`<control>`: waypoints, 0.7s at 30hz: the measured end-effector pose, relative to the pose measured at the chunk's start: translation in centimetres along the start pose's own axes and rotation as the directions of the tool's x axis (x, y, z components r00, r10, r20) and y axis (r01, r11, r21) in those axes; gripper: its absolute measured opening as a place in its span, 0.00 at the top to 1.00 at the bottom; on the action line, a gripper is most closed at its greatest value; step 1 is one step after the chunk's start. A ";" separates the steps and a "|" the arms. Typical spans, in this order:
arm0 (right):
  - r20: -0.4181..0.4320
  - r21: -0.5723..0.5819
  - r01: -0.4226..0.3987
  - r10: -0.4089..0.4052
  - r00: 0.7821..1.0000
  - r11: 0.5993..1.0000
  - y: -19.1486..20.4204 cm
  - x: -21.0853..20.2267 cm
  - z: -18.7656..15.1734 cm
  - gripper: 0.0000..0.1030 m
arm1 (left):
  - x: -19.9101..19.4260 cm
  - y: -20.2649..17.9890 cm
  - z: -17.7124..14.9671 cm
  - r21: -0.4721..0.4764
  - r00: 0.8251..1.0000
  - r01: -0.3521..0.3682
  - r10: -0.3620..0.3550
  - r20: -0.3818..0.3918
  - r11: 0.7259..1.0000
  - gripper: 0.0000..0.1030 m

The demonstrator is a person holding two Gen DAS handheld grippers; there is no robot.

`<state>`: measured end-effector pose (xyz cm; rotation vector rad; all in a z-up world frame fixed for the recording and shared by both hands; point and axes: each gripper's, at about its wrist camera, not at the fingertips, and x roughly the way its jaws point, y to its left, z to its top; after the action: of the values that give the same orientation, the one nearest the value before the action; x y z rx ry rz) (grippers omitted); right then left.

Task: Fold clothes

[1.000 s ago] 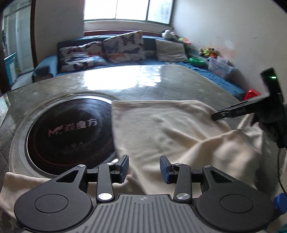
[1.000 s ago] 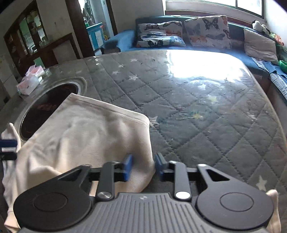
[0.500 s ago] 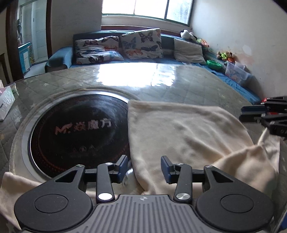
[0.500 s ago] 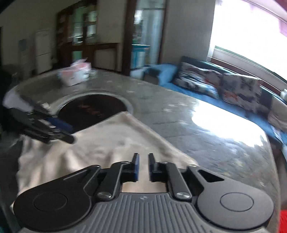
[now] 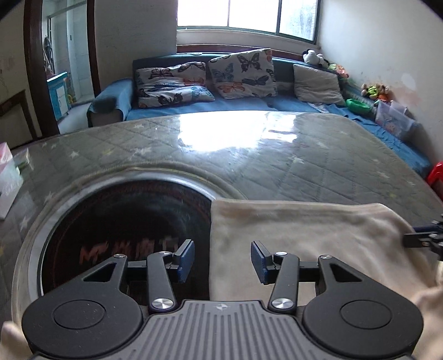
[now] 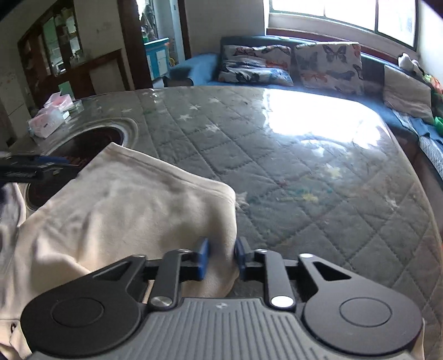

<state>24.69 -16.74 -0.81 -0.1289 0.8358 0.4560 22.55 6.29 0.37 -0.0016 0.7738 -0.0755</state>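
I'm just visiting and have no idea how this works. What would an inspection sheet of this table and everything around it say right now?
Surface: quilted grey table cover with stars under a shiny clear layer; round dark cooktop set into it.
Job's things: cream garment spread flat, one corner overlapping the cooktop.
Clutter: tissue packs near the far table edge.
Grippers: left hand-held gripper open, above the garment's edge; right hand-held gripper open, fabric between its blue pads, not clamped.
Cables: nothing seen.
Surroundings: blue sofa, butterfly cushions, window, toys by the wall.
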 end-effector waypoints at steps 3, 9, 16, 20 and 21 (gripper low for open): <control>0.027 -0.068 0.047 -0.045 0.999 0.997 1.1 -0.1 0.3 0.96 | 2.1 -0.3 0.9 0.008 0.999 -0.028 0.029 -0.015 1.000 0.54; 0.160 -0.385 0.167 -0.112 0.981 0.908 6.4 -1.0 0.0 0.96 | 3.5 -0.7 1.3 0.028 1.000 -0.019 0.020 -0.008 0.999 0.77; 0.112 -0.618 0.014 0.070 0.991 0.786 12.4 -1.8 -2.8 0.90 | 3.3 -0.4 1.0 0.034 0.999 -0.039 0.038 0.015 0.999 0.93; 0.074 -0.444 -0.107 0.155 0.985 0.889 10.4 -2.5 -1.2 0.88 | 2.9 0.2 0.8 0.030 0.998 -0.051 0.050 0.024 0.998 0.95; 0.080 -0.389 -0.123 0.166 0.983 0.913 9.5 -2.8 -0.6 0.88 | 2.8 0.3 0.9 0.029 0.998 -0.052 0.051 0.025 0.998 0.95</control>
<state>18.50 -9.34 1.44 -0.4017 0.6403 0.7585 25.15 6.39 -0.94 0.0456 0.7484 -0.0379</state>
